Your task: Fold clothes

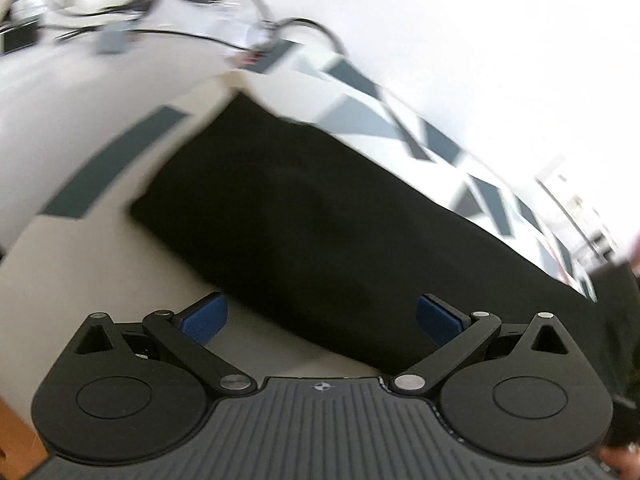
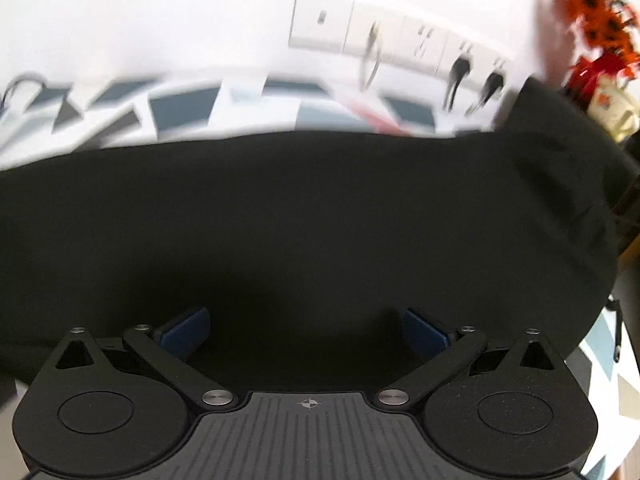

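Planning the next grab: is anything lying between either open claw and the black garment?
Nothing visible. The left claw and right claw both stand open right over the flat black cloth garment, with nothing between.

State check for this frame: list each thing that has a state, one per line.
Left gripper: open, nothing between the pads.
Right gripper: open, nothing gripped, above the cloth.
Black garment: lying flat on the table, looks folded into a long strip.
Wall sockets: some have plugs in.
Cables: loose on the table, beyond the garment.
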Demonstrator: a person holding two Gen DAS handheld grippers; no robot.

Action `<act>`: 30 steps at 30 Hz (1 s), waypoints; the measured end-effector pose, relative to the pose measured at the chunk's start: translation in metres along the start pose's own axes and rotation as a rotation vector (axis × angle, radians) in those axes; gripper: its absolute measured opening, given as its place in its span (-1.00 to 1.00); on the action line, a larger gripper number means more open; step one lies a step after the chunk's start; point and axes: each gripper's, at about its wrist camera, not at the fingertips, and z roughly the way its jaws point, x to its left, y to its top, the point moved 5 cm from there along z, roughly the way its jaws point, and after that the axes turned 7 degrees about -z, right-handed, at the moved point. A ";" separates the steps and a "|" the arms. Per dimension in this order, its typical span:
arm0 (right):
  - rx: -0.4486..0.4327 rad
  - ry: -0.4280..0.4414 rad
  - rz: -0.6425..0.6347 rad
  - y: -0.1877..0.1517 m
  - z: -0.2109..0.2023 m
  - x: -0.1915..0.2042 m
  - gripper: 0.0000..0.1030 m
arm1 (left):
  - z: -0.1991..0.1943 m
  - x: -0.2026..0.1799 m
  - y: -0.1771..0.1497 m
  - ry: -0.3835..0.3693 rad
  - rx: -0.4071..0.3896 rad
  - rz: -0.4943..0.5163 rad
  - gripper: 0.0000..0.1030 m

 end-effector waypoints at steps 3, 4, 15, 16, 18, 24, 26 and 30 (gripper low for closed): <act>0.022 -0.003 0.049 0.002 0.002 0.001 0.98 | 0.008 0.015 0.006 0.022 -0.014 -0.051 0.99; 0.038 -0.005 0.080 0.002 0.003 0.000 0.98 | 0.011 0.019 0.008 0.024 -0.017 -0.068 0.99; 0.110 0.053 0.097 0.007 -0.003 0.035 0.98 | 0.035 0.032 0.029 -0.001 -0.045 -0.118 0.99; 0.114 0.064 0.089 0.009 -0.004 0.037 0.98 | 0.035 0.031 0.028 -0.003 -0.047 -0.111 0.99; 0.118 0.073 0.080 0.010 -0.006 0.040 0.98 | 0.032 0.030 0.021 -0.012 -0.051 -0.082 0.99; 0.116 0.084 0.078 0.004 -0.009 0.045 0.98 | 0.036 0.023 0.014 0.011 -0.080 0.011 1.00; 0.111 0.083 0.087 0.001 -0.008 0.046 0.99 | 0.040 0.020 0.017 0.033 -0.089 0.009 1.00; 0.102 0.100 0.100 0.002 -0.005 0.045 0.99 | 0.046 0.014 0.022 0.089 -0.082 -0.011 1.00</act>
